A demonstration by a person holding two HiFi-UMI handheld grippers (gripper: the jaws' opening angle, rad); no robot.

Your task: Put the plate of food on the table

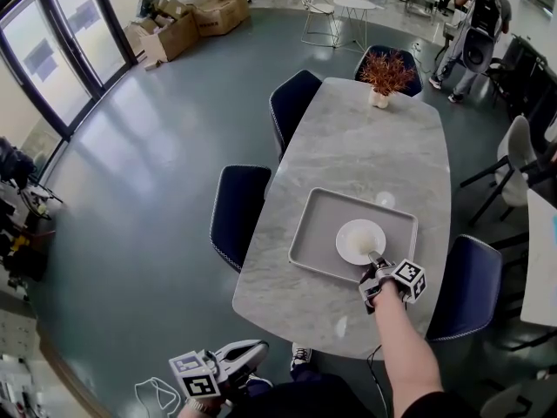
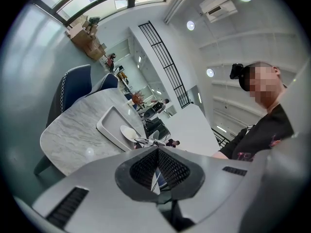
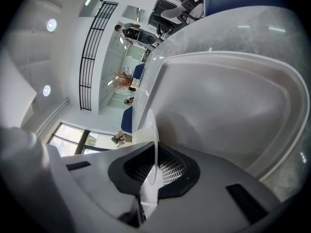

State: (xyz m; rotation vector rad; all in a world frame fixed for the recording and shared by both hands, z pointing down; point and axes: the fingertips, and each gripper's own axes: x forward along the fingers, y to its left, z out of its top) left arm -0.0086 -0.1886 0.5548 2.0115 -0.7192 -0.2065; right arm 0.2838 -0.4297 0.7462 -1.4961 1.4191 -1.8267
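Plate (image 1: 359, 240) sits inside tray (image 1: 313, 233) on worktop (image 1: 365, 146); right gripper (image 1: 374, 261) clamped on its near rim. Left gripper (image 1: 252, 353) closed, empty, held off worktop. We flag thin single-edge hold: plate may tilt, slip, or catch tray wall on lift.

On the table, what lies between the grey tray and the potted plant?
Nothing lies there. The head view shows only bare marble table between the tray and the plant.
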